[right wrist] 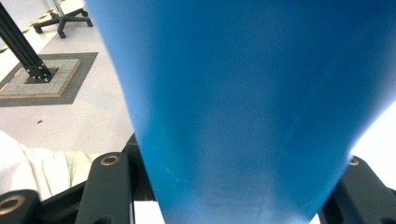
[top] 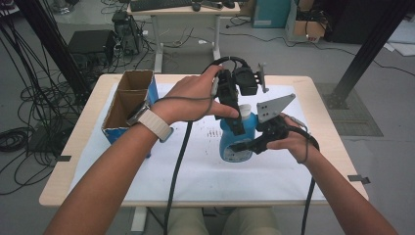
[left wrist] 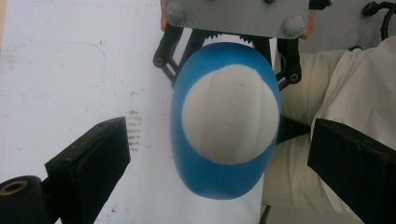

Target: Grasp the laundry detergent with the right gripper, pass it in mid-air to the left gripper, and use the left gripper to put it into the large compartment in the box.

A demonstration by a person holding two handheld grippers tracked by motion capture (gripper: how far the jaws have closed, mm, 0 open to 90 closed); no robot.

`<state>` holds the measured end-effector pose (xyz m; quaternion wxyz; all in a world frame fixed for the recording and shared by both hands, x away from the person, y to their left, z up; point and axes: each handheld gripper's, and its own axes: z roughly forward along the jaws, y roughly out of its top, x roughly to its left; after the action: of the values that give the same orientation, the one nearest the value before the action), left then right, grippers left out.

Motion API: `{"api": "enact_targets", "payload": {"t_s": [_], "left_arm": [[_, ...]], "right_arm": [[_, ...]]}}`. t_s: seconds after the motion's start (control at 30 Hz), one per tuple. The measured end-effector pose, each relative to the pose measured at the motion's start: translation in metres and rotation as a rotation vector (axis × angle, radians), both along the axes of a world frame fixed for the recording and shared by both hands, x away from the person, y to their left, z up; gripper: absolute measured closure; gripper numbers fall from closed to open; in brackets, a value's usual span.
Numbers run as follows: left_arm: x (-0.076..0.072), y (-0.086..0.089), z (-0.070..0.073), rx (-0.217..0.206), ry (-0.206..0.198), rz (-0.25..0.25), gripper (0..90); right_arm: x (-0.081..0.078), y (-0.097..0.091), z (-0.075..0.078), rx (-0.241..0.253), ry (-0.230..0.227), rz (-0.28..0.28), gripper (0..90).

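A blue bottle (top: 228,147) with a white cap (top: 245,109) stands upright on the white sheet at mid-table. My right gripper (top: 243,145) comes in from the right and is shut on the bottle's body; in the right gripper view the blue bottle (right wrist: 233,93) is pressed between my two black jaws. My left gripper (top: 235,122) hangs over the bottle and points down at it. In the left gripper view I look straight down on the white cap (left wrist: 229,112), my jaws stand wide apart on either side without touching it, and the right gripper's grey plate (left wrist: 238,16) shows behind the bottle.
An open cardboard box (top: 128,100) with a blue side stands at the table's left edge. A white sheet (top: 195,171) covers most of the wooden table (top: 323,112). Cables trail from both grippers toward the front edge. A desk and cables sit on the floor beyond.
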<state>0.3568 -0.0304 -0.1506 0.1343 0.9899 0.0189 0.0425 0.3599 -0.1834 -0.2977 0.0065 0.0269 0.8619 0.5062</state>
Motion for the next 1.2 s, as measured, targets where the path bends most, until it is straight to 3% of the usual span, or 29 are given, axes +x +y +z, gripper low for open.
{"api": "enact_targets", "payload": {"t_s": [0.9, 1.1, 1.2], "left_arm": [[-0.0006, -0.0005, -0.0003, 0.003, 0.002, 0.002, 6.2], [-0.0011, -0.0011, -0.0001, 0.004, 0.002, -0.002, 6.2], [-0.0013, -0.0011, 0.0000, 0.005, 0.002, -0.001, 6.2]], "right_arm": [[0.0002, -0.0005, -0.0001, -0.001, 0.004, 0.002, 42.7], [-0.0011, -0.0013, 0.0004, 0.001, 0.025, 0.001, 42.7], [0.0001, -0.0014, 0.0002, 0.000, 0.004, -0.003, 42.7]]}}
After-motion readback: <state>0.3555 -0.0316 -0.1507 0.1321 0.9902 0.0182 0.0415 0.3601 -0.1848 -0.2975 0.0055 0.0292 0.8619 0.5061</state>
